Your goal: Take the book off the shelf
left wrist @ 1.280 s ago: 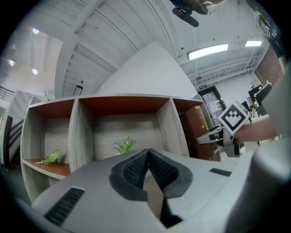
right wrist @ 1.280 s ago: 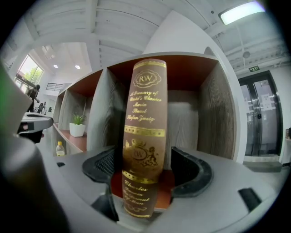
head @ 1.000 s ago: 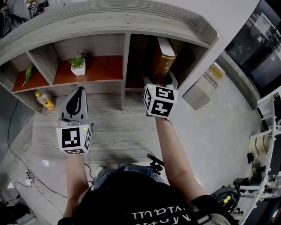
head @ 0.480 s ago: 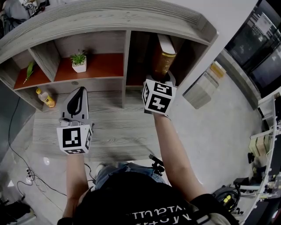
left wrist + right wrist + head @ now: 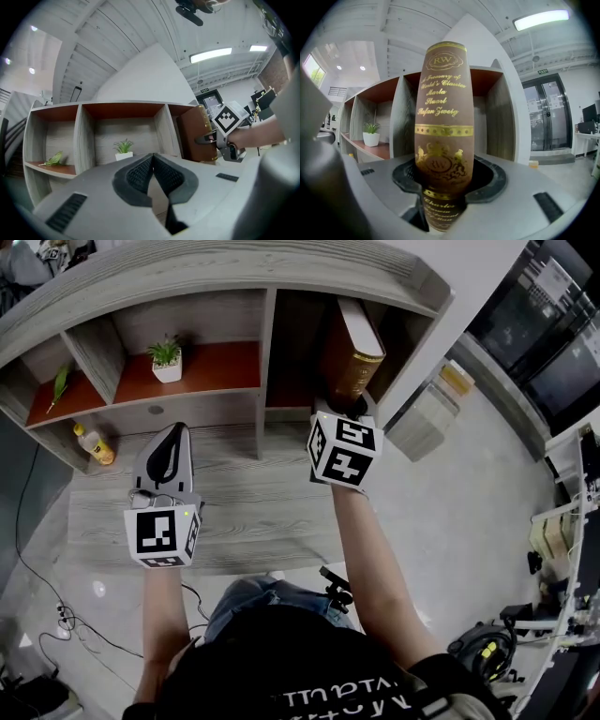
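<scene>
Leaning further out than a second ago, the book [image 5: 354, 351] is now coming forward from the right-hand compartment of the shelf [image 5: 234, 277]. Its brown spine with gold lettering is facing the person and its top is sticking out past the shelf's front edge. The right gripper [image 5: 345, 412] has just been closing its jaws, and they are now clamping the lower part of the spine. In the right gripper view the book [image 5: 443, 117] is filling the gap between the pads of the right gripper [image 5: 443, 180] and standing nearly upright.

The left gripper [image 5: 172, 432] is hovering well apart from the book, in front of the middle compartment. Its jaws are meeting at the tips with nothing between them, as the left gripper view shows [image 5: 152, 159]. That view is also catching the book [image 5: 197, 133] from the side, with the right gripper [image 5: 206, 139] biting onto it.

A small potted plant [image 5: 166, 360] is sitting on the red-brown board of the middle compartment, and a green leaf [image 5: 60, 390] is lying in the left one. A yellow bottle [image 5: 96, 448] is lying lower down at the shelf's left end — what it rests on is unclear.
</scene>
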